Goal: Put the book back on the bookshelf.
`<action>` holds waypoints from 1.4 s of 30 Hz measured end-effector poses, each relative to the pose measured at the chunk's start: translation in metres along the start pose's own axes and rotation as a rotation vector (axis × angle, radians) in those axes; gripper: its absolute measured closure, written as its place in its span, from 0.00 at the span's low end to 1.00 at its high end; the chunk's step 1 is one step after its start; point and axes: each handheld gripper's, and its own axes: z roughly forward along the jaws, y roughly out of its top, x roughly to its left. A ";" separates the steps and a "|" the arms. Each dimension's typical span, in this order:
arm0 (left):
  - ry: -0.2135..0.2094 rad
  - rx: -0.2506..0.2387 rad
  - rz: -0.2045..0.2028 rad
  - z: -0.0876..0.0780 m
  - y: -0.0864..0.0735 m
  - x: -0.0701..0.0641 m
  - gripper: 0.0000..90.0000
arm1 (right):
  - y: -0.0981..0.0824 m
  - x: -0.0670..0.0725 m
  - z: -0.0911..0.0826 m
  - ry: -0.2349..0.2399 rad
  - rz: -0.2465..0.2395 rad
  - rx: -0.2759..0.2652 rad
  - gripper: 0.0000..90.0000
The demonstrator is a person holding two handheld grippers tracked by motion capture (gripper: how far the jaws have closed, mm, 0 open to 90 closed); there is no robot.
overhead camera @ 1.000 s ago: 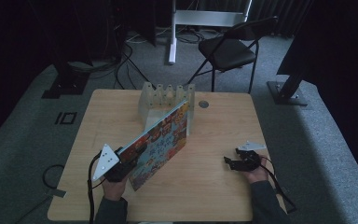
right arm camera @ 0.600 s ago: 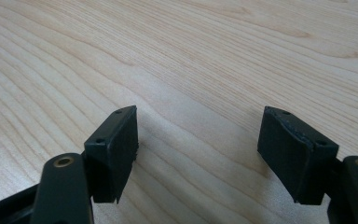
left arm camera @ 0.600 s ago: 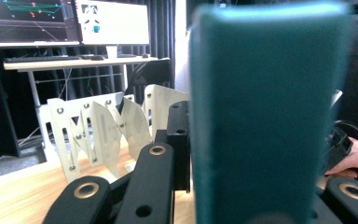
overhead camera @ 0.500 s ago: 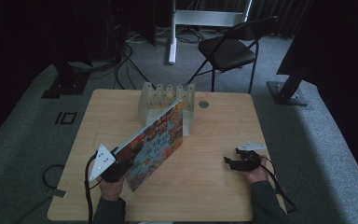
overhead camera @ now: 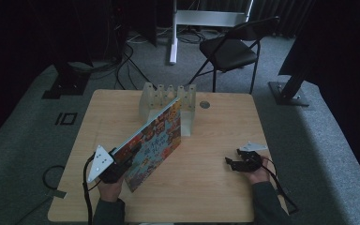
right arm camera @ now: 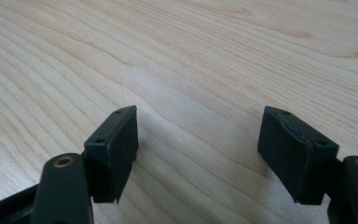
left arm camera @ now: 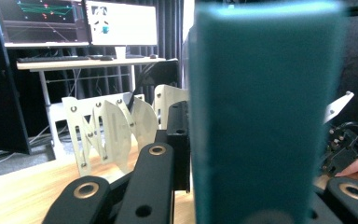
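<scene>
A colourful picture book point(overhead camera: 154, 140) stands tilted on its edge across the table's left half. Its far corner reaches the white slotted rack point(overhead camera: 159, 96). My left gripper point(overhead camera: 122, 163) is shut on the book's near lower end. In the left gripper view the book's teal edge point(left arm camera: 261, 116) rises between the black jaws, with the rack point(left arm camera: 107, 130) behind on the left. My right gripper point(overhead camera: 232, 164) lies low at the table's right side, open. In the right gripper view its pads point(right arm camera: 116, 144) stand wide apart over bare wood, with nothing between them.
The wooden table point(overhead camera: 215, 197) has a small round grommet point(overhead camera: 205, 105) near the far edge. A black folding chair point(overhead camera: 229, 51) stands beyond the table. Cables lie on the floor at the left. The left gripper view shows monitors point(left arm camera: 74, 21) on a desk behind.
</scene>
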 end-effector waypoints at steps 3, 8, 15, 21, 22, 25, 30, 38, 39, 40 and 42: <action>0.009 -0.001 -0.001 -0.001 0.000 0.001 0.89 | 0.000 0.000 0.000 0.001 0.000 0.000 0.31; 0.020 -0.001 -0.001 -0.003 0.000 0.003 0.89 | 0.000 0.000 0.000 0.001 0.000 0.000 0.31; 0.028 -0.002 -0.003 -0.004 0.000 0.004 0.89 | 0.000 0.000 0.000 0.001 0.000 0.001 0.31; 0.037 -0.001 -0.002 -0.005 0.000 0.005 0.88 | 0.000 0.000 0.000 0.002 0.001 0.000 0.31; 0.039 -0.001 -0.002 -0.005 0.000 0.006 0.89 | 0.000 0.000 0.000 0.002 0.000 0.001 0.31; 0.047 -0.003 -0.004 -0.006 -0.001 0.006 0.88 | 0.000 0.000 0.000 0.002 0.000 0.000 0.31; 0.056 -0.004 -0.005 -0.007 -0.001 0.008 0.88 | 0.000 0.000 0.000 0.002 -0.001 -0.001 0.31; 0.067 -0.007 -0.008 -0.008 -0.001 0.009 0.88 | 0.000 0.000 0.000 0.003 0.001 -0.001 0.31; 0.068 -0.007 -0.008 -0.008 -0.001 0.009 0.88 | 0.000 0.000 0.000 0.003 0.001 0.000 0.31; 0.071 -0.007 -0.009 -0.008 -0.001 0.009 0.88 | 0.000 0.000 0.000 0.004 0.001 -0.001 0.31; 0.076 -0.006 -0.008 -0.008 -0.001 0.009 0.88 | 0.000 0.000 0.000 0.004 0.002 -0.001 0.31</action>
